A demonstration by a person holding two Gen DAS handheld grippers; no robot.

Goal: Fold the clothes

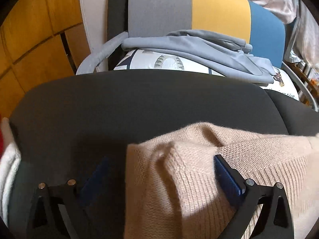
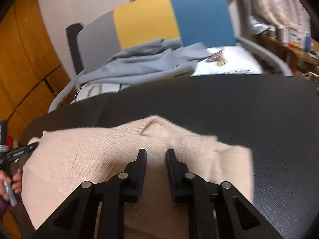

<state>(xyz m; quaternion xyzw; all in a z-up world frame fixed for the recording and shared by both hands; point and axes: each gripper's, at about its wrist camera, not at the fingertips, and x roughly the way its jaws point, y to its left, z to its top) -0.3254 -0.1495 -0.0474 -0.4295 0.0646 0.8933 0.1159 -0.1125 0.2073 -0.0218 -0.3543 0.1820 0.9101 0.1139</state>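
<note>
Nearest the left wrist lens, the left gripper [image 1: 161, 176], jaws spread wide, straddling the near-left edge of a beige knit sweater [image 1: 199, 179], one blue pad resting against the knit, the other out over bare dark padded surface [image 1: 119, 103], neither pressing the cloth. Nearest the right wrist lens, the right gripper [image 2: 156, 167], jaws drawn narrow with a slim gap, poised over the middle of the same sweater, nothing visibly pinched between the pads. Sweater rumpled rather than flat, long axis running side to side across both views, ribbed band toward the right side of the left view, a raised crease along the far edge. At the left margin of the right view, a hand [image 2: 17, 179] just beside the sweater's left end. Judged from this lie: left end within reach of the left jaws, right end closer to the right jaws, any coming fold likely to turn on carrying one end along that side-to-side axis toward the other. Beyond the dark surface, a chair [image 1: 219, 10] backed in grey, yellow and blue, with a grey-blue garment [image 1: 189, 47] heaped unfolded on a patterned cushion [image 1: 171, 63]. Farthest left, wooden panelling [image 1: 35, 35].
</note>
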